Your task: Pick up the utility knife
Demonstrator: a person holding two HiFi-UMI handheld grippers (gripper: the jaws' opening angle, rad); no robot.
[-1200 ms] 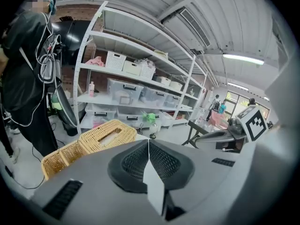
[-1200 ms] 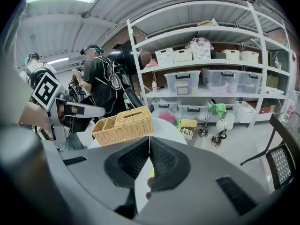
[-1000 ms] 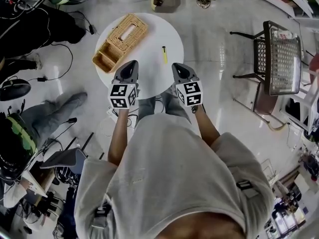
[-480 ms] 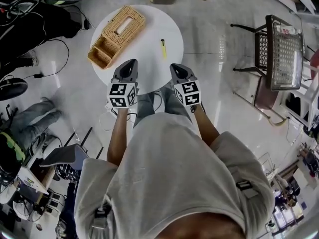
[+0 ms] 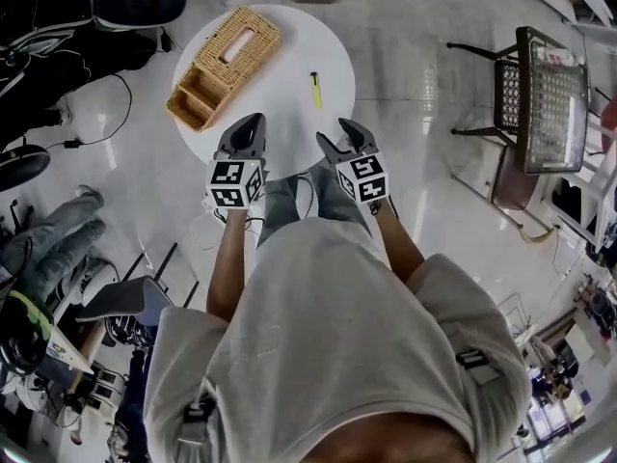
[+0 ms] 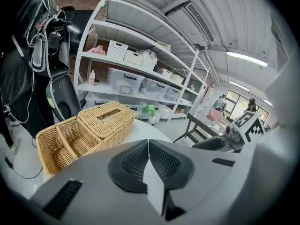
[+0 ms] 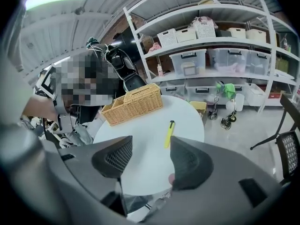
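The yellow utility knife [image 5: 315,90] lies on the round white table [image 5: 280,66], right of centre; in the right gripper view the knife [image 7: 168,133] shows just beyond the jaws. My right gripper [image 5: 342,141] hovers over the table's near edge, short of the knife, and its jaws are opening with nothing between them [image 7: 149,161]. My left gripper [image 5: 243,140] is held beside it at the near-left edge, its jaws pressed together and empty [image 6: 148,159].
A wicker basket [image 5: 224,66] with a lidded part takes up the table's left half. A black mesh chair [image 5: 540,99] stands to the right on the shiny floor. Shelving with storage boxes [image 7: 220,60] lines the wall beyond. Cables and dark gear [image 5: 58,85] lie on the left.
The right gripper's jaws, shut in both earlier frames, now stand apart. Both grippers have edged slightly toward the table; the knife and basket have not moved on the table.
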